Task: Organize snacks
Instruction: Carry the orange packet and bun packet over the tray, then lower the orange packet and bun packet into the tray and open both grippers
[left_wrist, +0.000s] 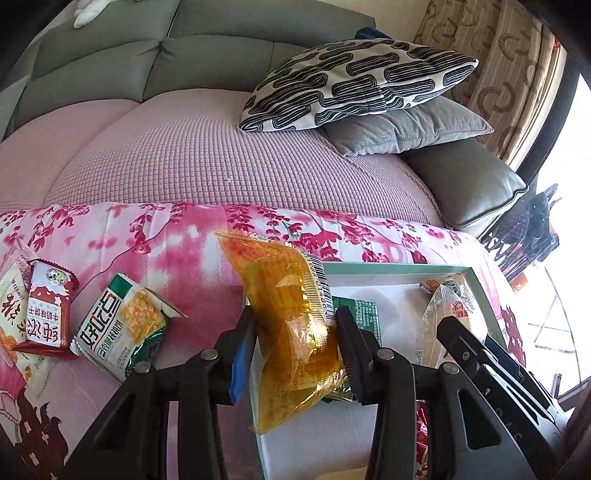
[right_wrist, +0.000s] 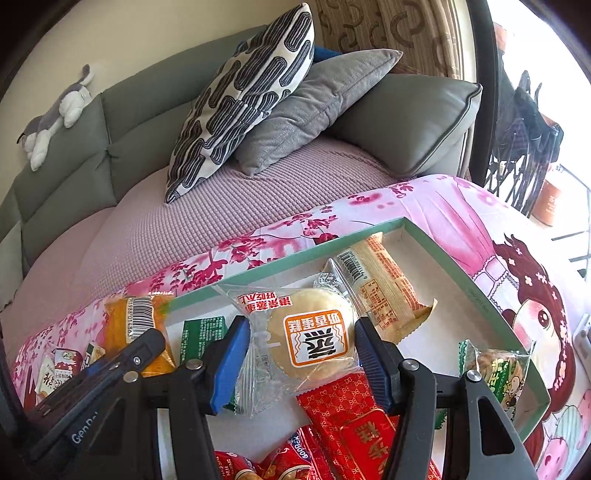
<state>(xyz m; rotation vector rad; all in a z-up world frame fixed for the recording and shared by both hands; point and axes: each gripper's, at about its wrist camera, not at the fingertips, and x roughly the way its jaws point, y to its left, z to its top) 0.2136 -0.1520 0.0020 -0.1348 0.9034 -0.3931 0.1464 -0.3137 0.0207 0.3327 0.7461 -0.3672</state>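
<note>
Now both grippers carry snacks over the green-rimmed box. The left gripper pinches an orange packet above the box's left edge; the right gripper clamps a clear-wrapped cake over its middle. Next, I judge, each lowers and lets go; 3 packets wait outside.
</note>
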